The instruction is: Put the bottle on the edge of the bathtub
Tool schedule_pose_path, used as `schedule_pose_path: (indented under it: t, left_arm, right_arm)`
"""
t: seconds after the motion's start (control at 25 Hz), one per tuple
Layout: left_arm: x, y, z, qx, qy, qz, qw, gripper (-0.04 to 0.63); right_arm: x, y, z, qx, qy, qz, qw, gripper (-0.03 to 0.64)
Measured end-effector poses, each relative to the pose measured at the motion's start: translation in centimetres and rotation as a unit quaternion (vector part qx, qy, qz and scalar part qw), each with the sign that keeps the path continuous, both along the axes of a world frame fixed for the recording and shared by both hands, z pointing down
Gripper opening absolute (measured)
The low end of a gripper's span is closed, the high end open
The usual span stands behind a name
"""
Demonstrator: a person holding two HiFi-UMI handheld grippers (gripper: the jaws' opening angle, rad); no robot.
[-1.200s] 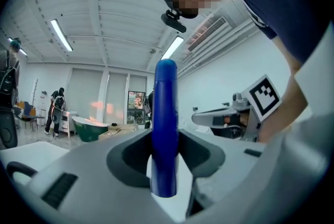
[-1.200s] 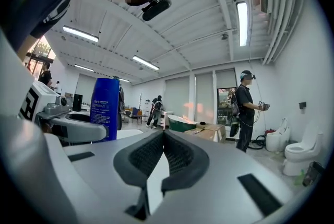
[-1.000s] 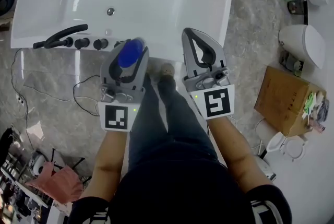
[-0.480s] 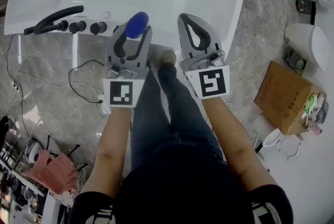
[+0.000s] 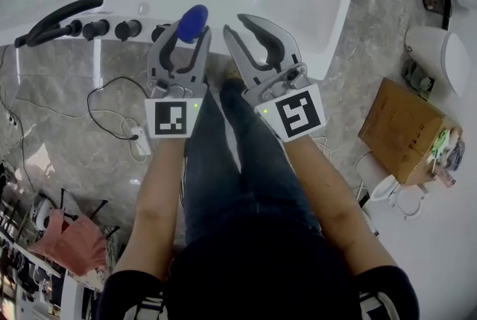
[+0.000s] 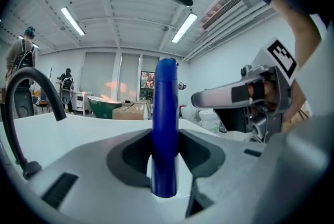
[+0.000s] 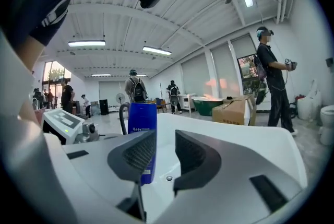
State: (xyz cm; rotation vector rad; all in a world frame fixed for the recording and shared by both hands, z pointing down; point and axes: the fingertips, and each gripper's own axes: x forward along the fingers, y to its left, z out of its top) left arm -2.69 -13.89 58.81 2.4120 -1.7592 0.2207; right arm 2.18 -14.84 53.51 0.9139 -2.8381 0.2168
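You have your left claw [image 5: 188, 33] shut on the bottle [image 5: 194, 17], with the pads pressing on its two broad faces near the jaw tips. The bottle stands upright in that grip. Its long axis is vertical and crosswise to the jaws, and its top points up and rises well above them.

It is a tall, flat bottle in solid deep blue. Seen along your left claw it is a slim column. Seen from your right claw's side it shows a wide face with small pale print low down. From above, only its rounded blue top shows between the jaw tips.

The lower end of the bottle comes down to the white near rim of the bathtub [image 5: 339, 5], right under the left claw's tips. You cannot tell from these views whether it already bears on the rim. The basin lies just beyond those tips. A row of black knobs [image 5: 108, 29] and a black faucet [image 5: 56, 20] sit on the same rim, off to the claw's left.

Your right claw [image 5: 237, 26] hangs just to the right of the left one, angled toward it. Its jaws stand a narrow gap apart and are opening, with nothing between them. The bottle is beyond its left jaw, close by but apart from it.
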Motion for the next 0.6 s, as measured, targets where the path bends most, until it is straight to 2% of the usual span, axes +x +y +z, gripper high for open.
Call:
schedule_pose_path:
  t: [0.04, 0.2, 0.32, 0.48, 0.6]
  left_arm:
    - [-0.1, 0.0, 0.5, -0.003, 0.001, 0.0, 1.0, 0.156]
    - [-0.1, 0.0, 1.9, -0.007, -0.002, 0.004, 1.0, 0.156]
    - [0.4, 0.0, 2.6, -0.011, -0.013, 0.015, 0.9997, 0.156]
    - [1.2, 0.0, 2.8, -0.011, -0.022, 0.032, 0.9992, 0.156]
    - [1.6, 0.1, 3.2, -0.012, -0.029, 0.041, 0.9987, 0.156]
  right_arm:
    - [-0.4, 0.2, 0.4, -0.01, -0.005, -0.009, 1.0, 0.13]
    - [-2.3, 1.2, 1.4, -0.045, -0.025, -0.055, 0.997, 0.239]
    - [-3.6, 1.6, 2.4, -0.07, -0.021, -0.082, 0.994, 0.308]
    - [-4.9, 1.4, 3.0, -0.089, -0.02, -0.095, 0.991, 0.334]
    - [-5.2, 0.7, 3.0, -0.086, -0.022, -0.084, 0.993, 0.334]
